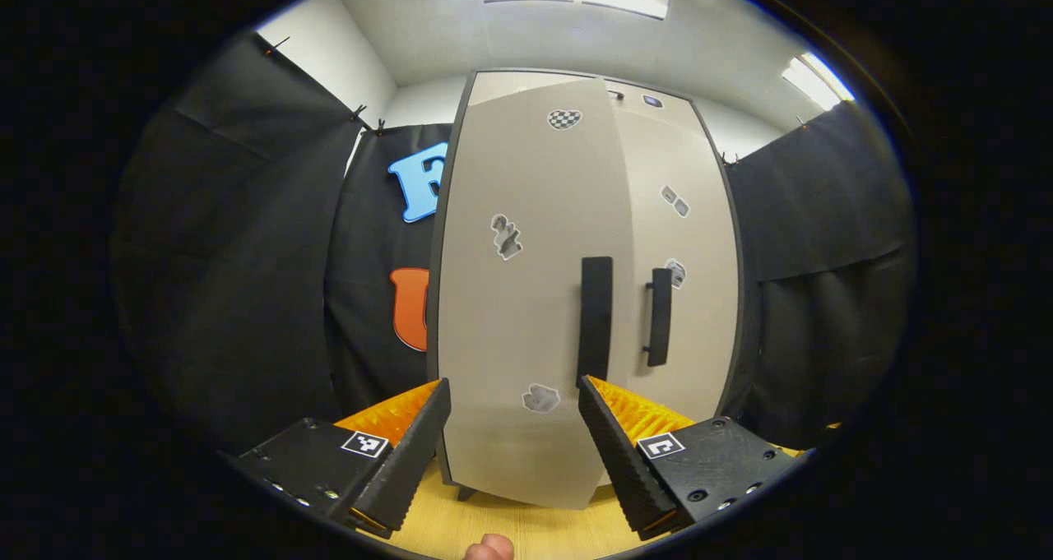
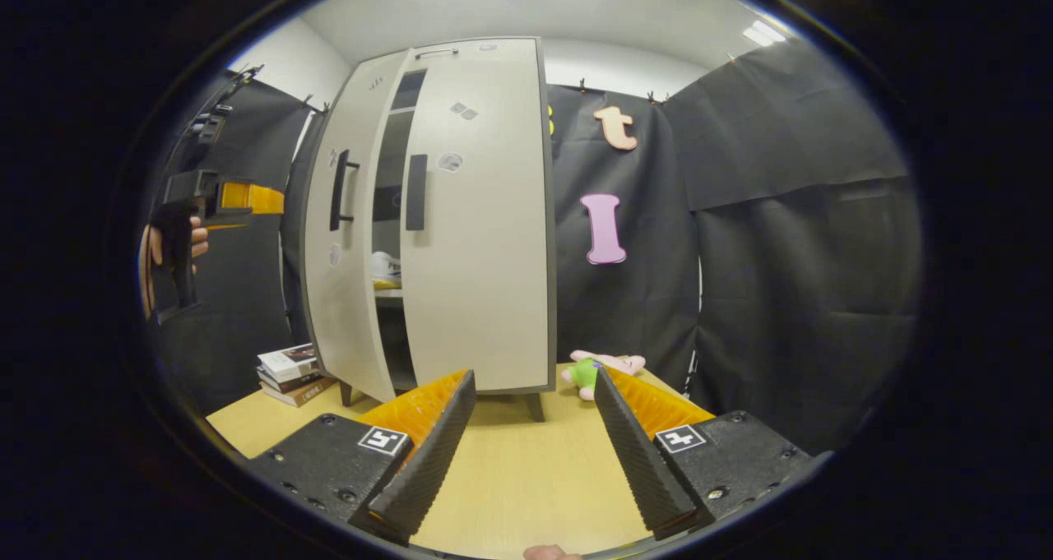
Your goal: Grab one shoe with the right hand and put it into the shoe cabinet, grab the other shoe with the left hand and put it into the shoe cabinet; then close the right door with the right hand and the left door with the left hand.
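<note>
Shoe cabinet (image 2: 444,215) stands upright on the worktop (image 2: 526,469), and we see its right door (image 2: 481,215) nearly shut while its left door (image 2: 341,239) hangs ajar, leaving a dark gap between them. Through that gap we make out a shoe (image 2: 383,267) resting on a shelf inside. Our right hand-held gripper (image 2: 531,445) hovers above the worktop with its fingers spread wide and nothing between them. Our left hand-held gripper (image 1: 514,449) faces the left door (image 1: 526,297) close up, fingers likewise wide apart and empty, just below the door's dark handle (image 1: 596,317). We also see a stack of books (image 2: 288,372) left of the cabinet and a plush toy (image 2: 599,369) to its right.
</note>
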